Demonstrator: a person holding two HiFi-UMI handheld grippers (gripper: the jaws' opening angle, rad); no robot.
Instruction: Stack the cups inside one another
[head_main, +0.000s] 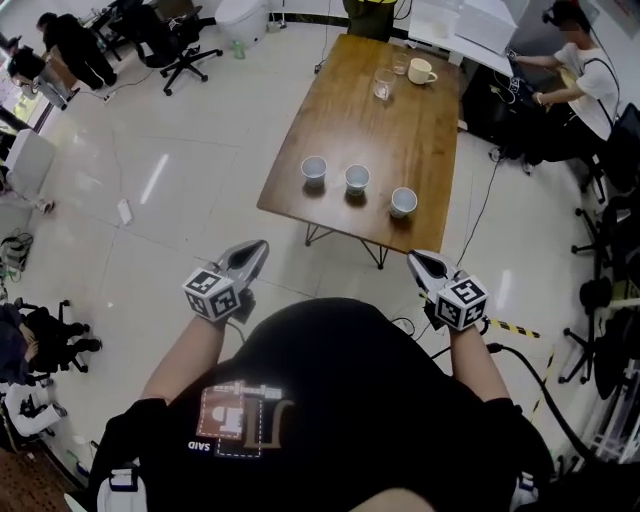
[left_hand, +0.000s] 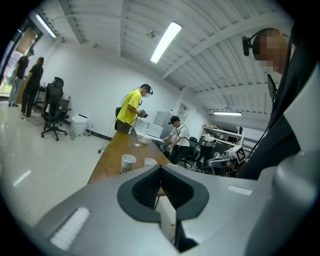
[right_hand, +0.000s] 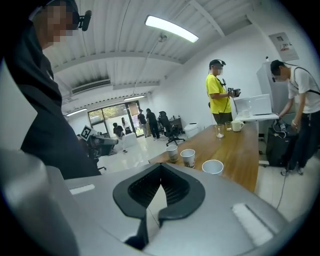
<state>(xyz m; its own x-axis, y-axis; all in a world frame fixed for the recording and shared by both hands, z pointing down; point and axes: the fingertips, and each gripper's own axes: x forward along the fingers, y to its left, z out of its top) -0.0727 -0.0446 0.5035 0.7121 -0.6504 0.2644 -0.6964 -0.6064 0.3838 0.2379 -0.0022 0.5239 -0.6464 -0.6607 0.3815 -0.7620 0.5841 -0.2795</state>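
Three white paper cups stand apart in a row near the front edge of a wooden table (head_main: 400, 130): left cup (head_main: 314, 168), middle cup (head_main: 357, 178), right cup (head_main: 403, 201). Both grippers are held in the air short of the table, above the floor. My left gripper (head_main: 260, 247) is shut and holds nothing; its view shows the left cup (left_hand: 128, 162) and middle cup (left_hand: 150, 162) beyond the jaws. My right gripper (head_main: 419, 259) is also shut and holds nothing; its view shows all three cups (right_hand: 172, 152), (right_hand: 188, 157), (right_hand: 212, 166).
At the table's far end stand a drinking glass (head_main: 384, 84), a second glass (head_main: 400, 63) and a cream mug (head_main: 420, 71). A person in yellow (right_hand: 218, 95) stands there. Another person (head_main: 580, 70) works at the right. Office chairs (head_main: 185, 45) and floor cables surround the table.
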